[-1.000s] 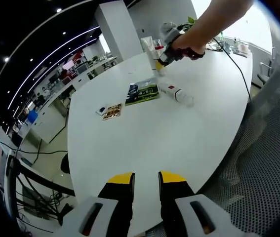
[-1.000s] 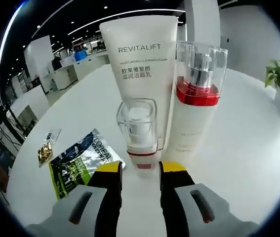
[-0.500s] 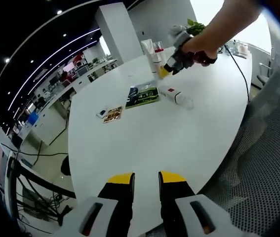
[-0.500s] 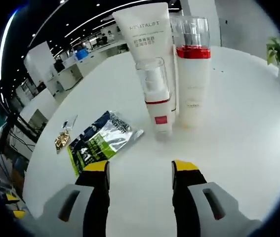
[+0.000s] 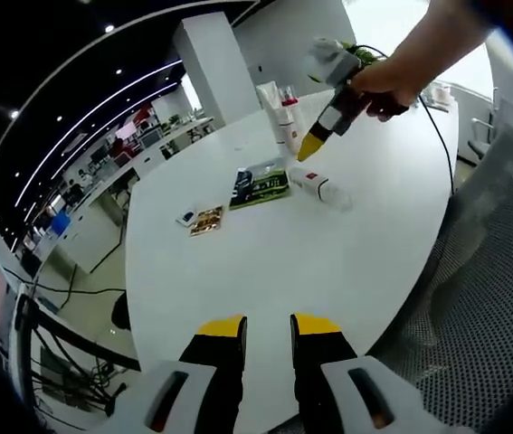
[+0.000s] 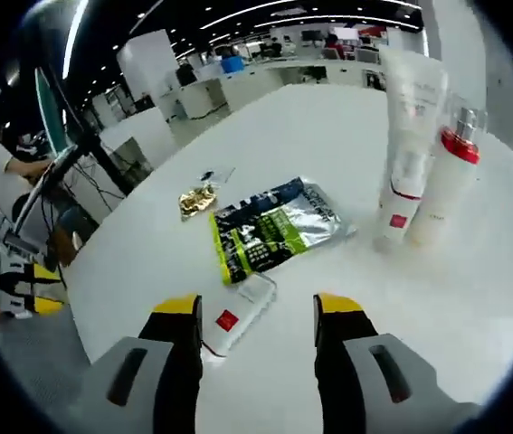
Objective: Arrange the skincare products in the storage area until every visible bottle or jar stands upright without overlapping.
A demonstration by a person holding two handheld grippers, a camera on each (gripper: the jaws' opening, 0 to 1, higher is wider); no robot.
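In the right gripper view the right tool (image 6: pixel 256 312) hangs released above a toppled clear-capped bottle (image 6: pixel 236 314) at lower centre of the white bench (image 6: pixel 147 226), a green sachet (image 6: pixel 272 231) beyond, tube (image 6: pixel 410 99) and pump bottles upright at upper right; the left tool (image 5: pixel 268 327) stays idle, released.

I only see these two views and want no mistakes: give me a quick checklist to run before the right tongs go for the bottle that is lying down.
1. Right tongs open and empty: ok.
2. Lying bottle in front of them, between the jaws' line: ok; it lies flat on the white table.
3. Bottle apart from the green sachet: cannot tell; their edges look very close.
4. Standing group upright: ok; white tube, red-collared pump bottle and small pump bottle all stand.
5. Free spot beside that group: ok, bare table around it.
6. Left tongs out of the way: ok, low at the near table edge.
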